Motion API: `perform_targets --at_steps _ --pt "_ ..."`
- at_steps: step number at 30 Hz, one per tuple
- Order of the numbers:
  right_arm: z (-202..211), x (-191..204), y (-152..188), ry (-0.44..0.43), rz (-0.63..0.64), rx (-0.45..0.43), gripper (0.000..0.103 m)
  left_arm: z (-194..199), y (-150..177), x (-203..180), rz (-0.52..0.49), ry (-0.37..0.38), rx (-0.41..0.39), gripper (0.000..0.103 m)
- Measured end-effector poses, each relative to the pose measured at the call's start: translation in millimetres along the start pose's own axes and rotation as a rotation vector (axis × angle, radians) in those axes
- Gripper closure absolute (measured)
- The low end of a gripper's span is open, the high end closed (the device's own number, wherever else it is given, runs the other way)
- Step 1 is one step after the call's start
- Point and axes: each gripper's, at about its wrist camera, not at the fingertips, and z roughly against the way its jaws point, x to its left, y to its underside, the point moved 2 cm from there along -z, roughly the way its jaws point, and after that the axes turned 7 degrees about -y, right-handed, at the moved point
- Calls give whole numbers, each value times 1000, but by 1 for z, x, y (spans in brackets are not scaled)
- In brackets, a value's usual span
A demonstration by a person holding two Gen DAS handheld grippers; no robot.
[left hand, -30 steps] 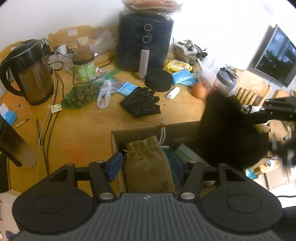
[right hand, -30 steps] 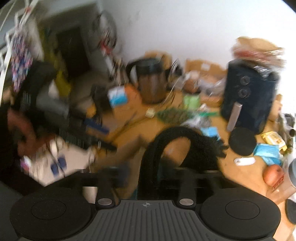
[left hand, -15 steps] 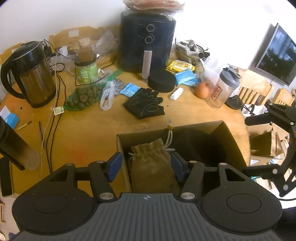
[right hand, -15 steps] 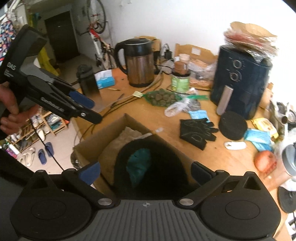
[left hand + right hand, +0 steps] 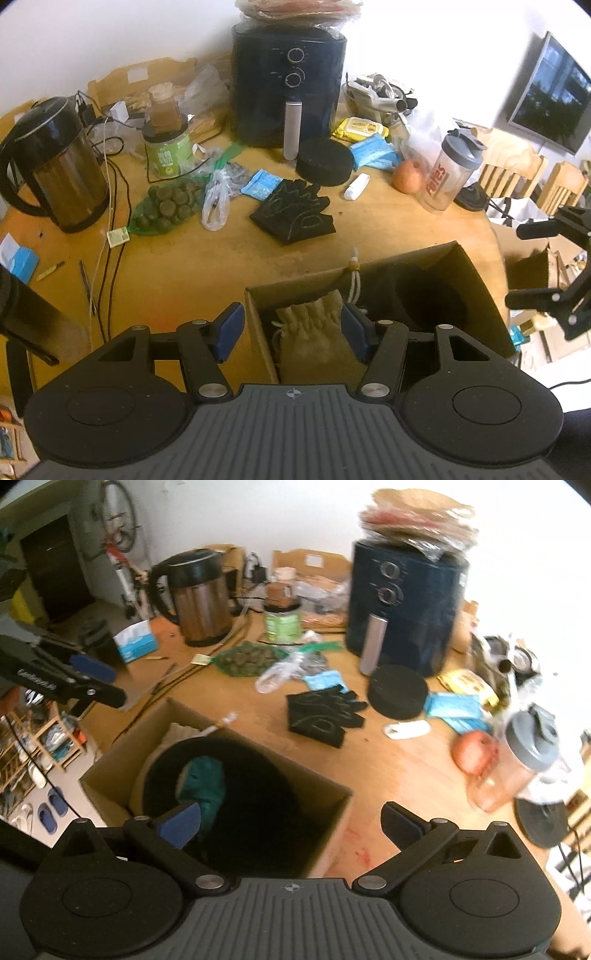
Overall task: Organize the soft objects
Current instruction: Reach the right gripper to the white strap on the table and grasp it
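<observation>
An open cardboard box (image 5: 474, 291) sits at the near edge of the wooden table. In it lie an olive drawstring pouch (image 5: 314, 339), a black knit hat (image 5: 258, 775) and a teal cloth (image 5: 203, 779). My left gripper (image 5: 291, 328) hovers open above the box's left wall and the pouch, touching neither. From the right wrist view the left gripper (image 5: 107, 683) hangs beyond the box's far left corner. My right gripper (image 5: 290, 823) stands wide open over the box's right corner, empty. A pair of black gloves (image 5: 291, 214) lies flat on the table behind the box.
Behind the gloves stand a dark air fryer (image 5: 288, 85), a kettle (image 5: 55, 170), a green jar (image 5: 168, 147), a net of green lumps (image 5: 166, 208) and a black disc (image 5: 325, 166). A shaker bottle (image 5: 447, 170) and a round fruit (image 5: 406, 177) stand right. Cables (image 5: 107, 236) trail left.
The black hat hung from my right gripper beside the box; it now lies inside, and the right jaws have opened wide and shifted right. The left gripper has stayed put.
</observation>
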Motion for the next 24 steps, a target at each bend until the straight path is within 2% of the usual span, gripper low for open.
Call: perform_targets --at_steps 4,7,11,22,24 --pt "-2 -11 -1 18 -37 17 0 -3 -7 2 -23 6 -2 45" --pt "-1 -15 -4 46 -34 23 0 -5 -13 4 -42 3 -8 37" --pt "1 -25 -11 76 -63 20 0 -4 -22 7 -62 -4 -32 37" --pt "5 -63 -38 135 -200 -26 0 -9 -47 19 -58 5 -80 34" --pt "4 -70 -41 139 -225 -35 0 -12 -51 20 -56 7 -84 30"
